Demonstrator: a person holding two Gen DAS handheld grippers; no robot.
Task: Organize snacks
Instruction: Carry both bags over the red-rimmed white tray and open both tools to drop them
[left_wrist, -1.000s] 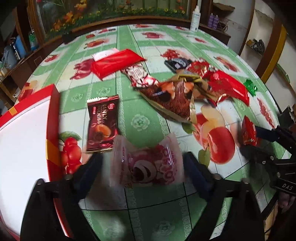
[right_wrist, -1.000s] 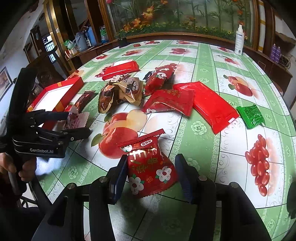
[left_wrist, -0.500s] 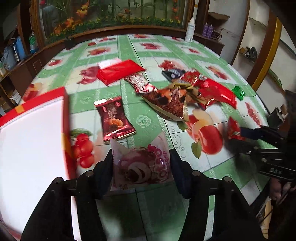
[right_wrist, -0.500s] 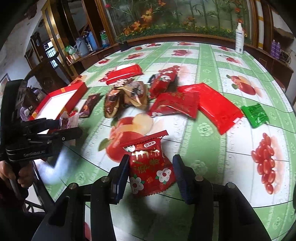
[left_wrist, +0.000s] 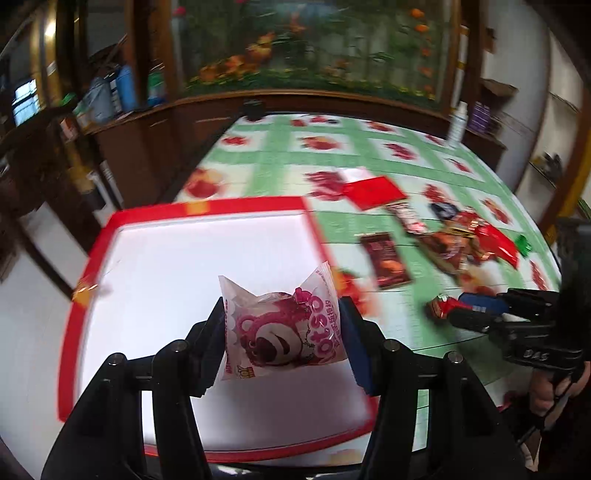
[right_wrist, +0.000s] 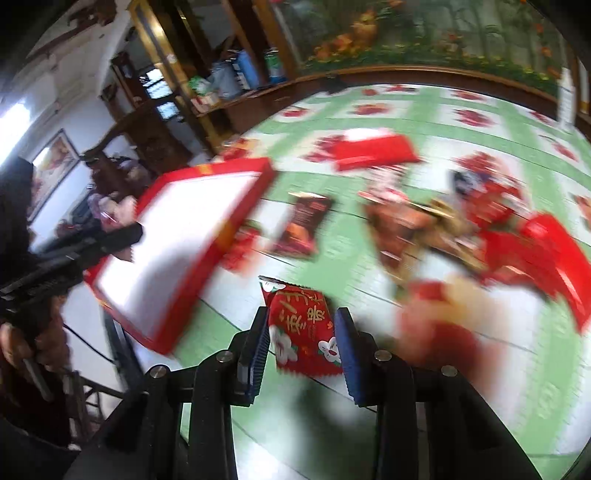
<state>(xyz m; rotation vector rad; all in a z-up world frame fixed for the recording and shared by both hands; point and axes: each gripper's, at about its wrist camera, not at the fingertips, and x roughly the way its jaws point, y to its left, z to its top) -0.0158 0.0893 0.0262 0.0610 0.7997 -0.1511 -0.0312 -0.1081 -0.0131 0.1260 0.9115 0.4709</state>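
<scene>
Pink bear packet (left_wrist: 282, 334) lifted over red tray (left_wrist: 207, 206) in left tongs (left_wrist: 282, 338) | right tongs (right_wrist: 301, 341) closing, clenched on red packet (right_wrist: 303, 328)

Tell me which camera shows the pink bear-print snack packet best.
The left wrist view: the pink bear-print snack packet sits sharp and central, pinched in the left gripper over the red-rimmed white tray. The right wrist view shows only a blurred pink sliver at its far left.

A tray (left_wrist: 314, 236) sits at the table's (left_wrist: 280, 177) left; snack packets (left_wrist: 461, 236) lie scattered right of it.
</scene>
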